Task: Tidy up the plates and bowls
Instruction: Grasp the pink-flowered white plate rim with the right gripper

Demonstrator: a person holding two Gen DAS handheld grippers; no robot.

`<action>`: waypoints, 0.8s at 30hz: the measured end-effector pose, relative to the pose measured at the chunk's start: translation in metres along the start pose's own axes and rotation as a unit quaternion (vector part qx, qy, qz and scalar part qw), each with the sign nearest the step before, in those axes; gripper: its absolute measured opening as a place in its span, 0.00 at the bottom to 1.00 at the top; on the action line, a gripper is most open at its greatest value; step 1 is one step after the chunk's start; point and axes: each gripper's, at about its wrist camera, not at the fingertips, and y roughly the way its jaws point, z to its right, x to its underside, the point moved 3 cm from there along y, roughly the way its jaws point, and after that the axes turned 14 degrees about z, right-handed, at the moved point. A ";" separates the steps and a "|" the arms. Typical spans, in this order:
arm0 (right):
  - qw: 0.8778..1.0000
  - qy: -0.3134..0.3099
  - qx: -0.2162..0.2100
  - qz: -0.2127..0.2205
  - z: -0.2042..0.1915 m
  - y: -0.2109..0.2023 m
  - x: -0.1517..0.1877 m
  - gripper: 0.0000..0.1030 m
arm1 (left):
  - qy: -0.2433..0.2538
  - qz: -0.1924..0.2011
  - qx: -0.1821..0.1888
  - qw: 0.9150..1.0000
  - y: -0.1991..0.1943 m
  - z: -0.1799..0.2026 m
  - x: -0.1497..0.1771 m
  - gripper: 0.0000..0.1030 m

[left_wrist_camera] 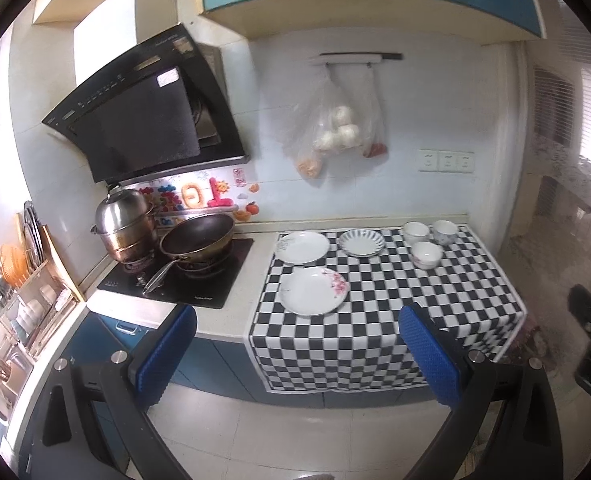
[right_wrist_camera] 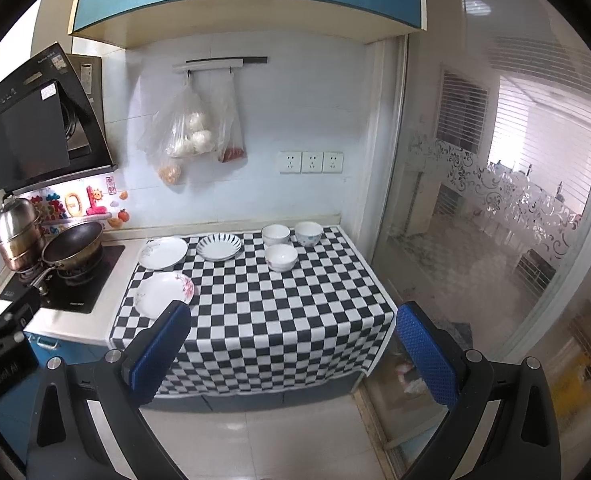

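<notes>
From my left wrist view, my left tool (left_wrist_camera: pixel 299 354) hangs spread wide with nothing between its blue pads (left_wrist_camera: pixel 166 354), held back over the floor and well short of the worktop (left_wrist_camera: pixel 231 322). On the checkered cloth (left_wrist_camera: pixel 435 288) lie three plates: the pink-flowered plate (left_wrist_camera: pixel 313 291) nearest me, a white plate (left_wrist_camera: pixel 302 247) behind it, and the blue-striped plate (left_wrist_camera: pixel 361 242) just beside that one. Three bowls sit in a cluster at the far right: a front bowl (left_wrist_camera: pixel 426 255) and two back bowls (left_wrist_camera: pixel 416 233) (left_wrist_camera: pixel 445 232). None is stacked. The wok (left_wrist_camera: pixel 197 237) and steamer pot (left_wrist_camera: pixel 124 226) stand on the stove to the left, apart from the crockery.

From my right wrist view, my right tool (right_wrist_camera: pixel 293 350) is likewise released and empty, also well back from the cloth's front edge. Its left pad (right_wrist_camera: pixel 160 350) overlaps the pink-flowered plate (right_wrist_camera: pixel 163 288) in the picture only; I judge there is no contact. The bowls (right_wrist_camera: pixel 281 257) lie ahead and slightly left of centre, and a corner of my other tool shows at the left edge.

I judge the task has not begun: this is the approach. The next move calls for bringing one tool in low to a rim, most likely the nearest plate for the left or the front bowl for the right, with the jaws straddling the thin edge so I can lift it onto its fellows.
</notes>
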 end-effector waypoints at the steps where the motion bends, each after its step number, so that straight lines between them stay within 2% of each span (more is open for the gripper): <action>1: 1.000 -0.003 0.001 0.003 -0.004 0.003 0.002 1.00 | 0.000 -0.002 0.000 1.000 0.006 -0.003 0.002 1.00; 8: 1.000 -0.005 0.010 -0.021 -0.032 0.044 0.024 1.00 | 0.005 -0.011 -0.015 1.000 0.053 -0.028 0.010 1.00; 13: 0.999 -0.012 0.011 -0.037 -0.053 0.083 0.036 1.00 | 0.009 -0.032 -0.028 0.999 0.094 -0.040 0.018 1.00; 20: 0.998 -0.031 -0.012 -0.060 -0.093 0.164 0.051 1.00 | 0.014 -0.045 -0.046 0.998 0.157 -0.042 0.023 1.00; 24: 0.996 -0.041 -0.034 -0.077 -0.120 0.224 0.062 1.00 | 0.014 -0.062 -0.055 0.997 0.211 -0.037 0.027 1.00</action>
